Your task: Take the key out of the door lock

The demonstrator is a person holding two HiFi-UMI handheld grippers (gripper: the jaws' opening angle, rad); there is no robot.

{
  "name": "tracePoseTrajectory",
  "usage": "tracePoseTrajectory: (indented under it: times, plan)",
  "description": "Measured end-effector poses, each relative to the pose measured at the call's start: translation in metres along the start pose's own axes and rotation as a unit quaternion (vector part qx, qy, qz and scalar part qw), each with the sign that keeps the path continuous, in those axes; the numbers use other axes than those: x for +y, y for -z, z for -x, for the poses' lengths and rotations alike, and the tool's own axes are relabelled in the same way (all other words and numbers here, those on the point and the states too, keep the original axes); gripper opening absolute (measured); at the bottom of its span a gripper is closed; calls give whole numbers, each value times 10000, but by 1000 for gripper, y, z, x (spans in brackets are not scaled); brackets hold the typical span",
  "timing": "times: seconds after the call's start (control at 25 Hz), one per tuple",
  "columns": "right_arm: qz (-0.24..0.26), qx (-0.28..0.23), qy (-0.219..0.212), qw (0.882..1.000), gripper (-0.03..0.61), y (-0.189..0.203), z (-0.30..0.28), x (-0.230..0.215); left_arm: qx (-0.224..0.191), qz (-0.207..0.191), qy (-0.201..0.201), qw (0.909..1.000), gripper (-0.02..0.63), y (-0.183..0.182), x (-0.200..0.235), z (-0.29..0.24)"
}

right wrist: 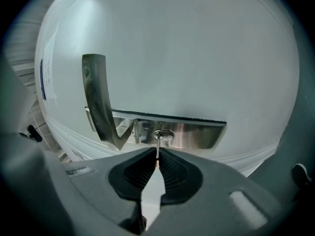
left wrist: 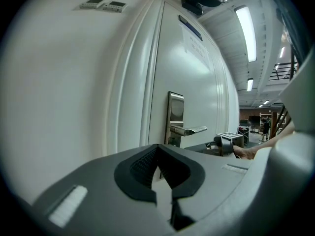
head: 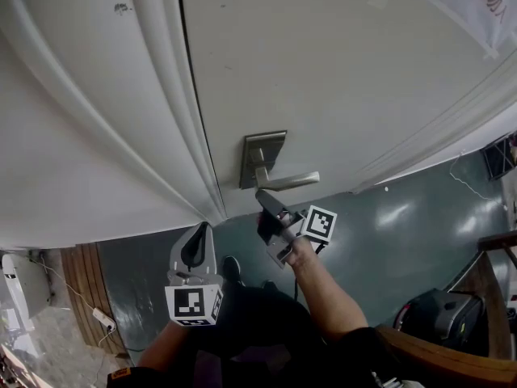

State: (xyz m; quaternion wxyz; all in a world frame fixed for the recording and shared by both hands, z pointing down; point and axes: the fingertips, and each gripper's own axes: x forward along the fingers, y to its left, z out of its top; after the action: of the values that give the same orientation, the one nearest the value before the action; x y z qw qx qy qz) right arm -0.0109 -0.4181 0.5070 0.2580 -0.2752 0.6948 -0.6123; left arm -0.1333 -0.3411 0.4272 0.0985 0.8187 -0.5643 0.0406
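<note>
A white door carries a metal lock plate with a lever handle. In the right gripper view a thin key sticks out of the keyhole in the plate, beside the handle. My right gripper is shut on the key's outer end. From the head view the right gripper sits just under the plate and hides the key. My left gripper hangs back lower left, near the door frame, shut on nothing. It looks toward the plate.
The door frame runs along the left. A paper notice hangs at the door's upper right. On the dark green floor lie a black bag and wooden furniture at the right, and a power strip at the left.
</note>
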Motion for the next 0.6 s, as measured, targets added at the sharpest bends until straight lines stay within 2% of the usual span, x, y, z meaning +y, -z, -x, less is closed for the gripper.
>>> tracePoseTrajectory:
  times: [0.36,0.6]
  plan:
    - [-194,100,-14,9998,15,26,30,-1,-25,-14,-61,10000,18,3,-8,4]
    - [-198,95,-79,9997,15,40,56,13,-88,-39,12,10000,17,1,-21,5]
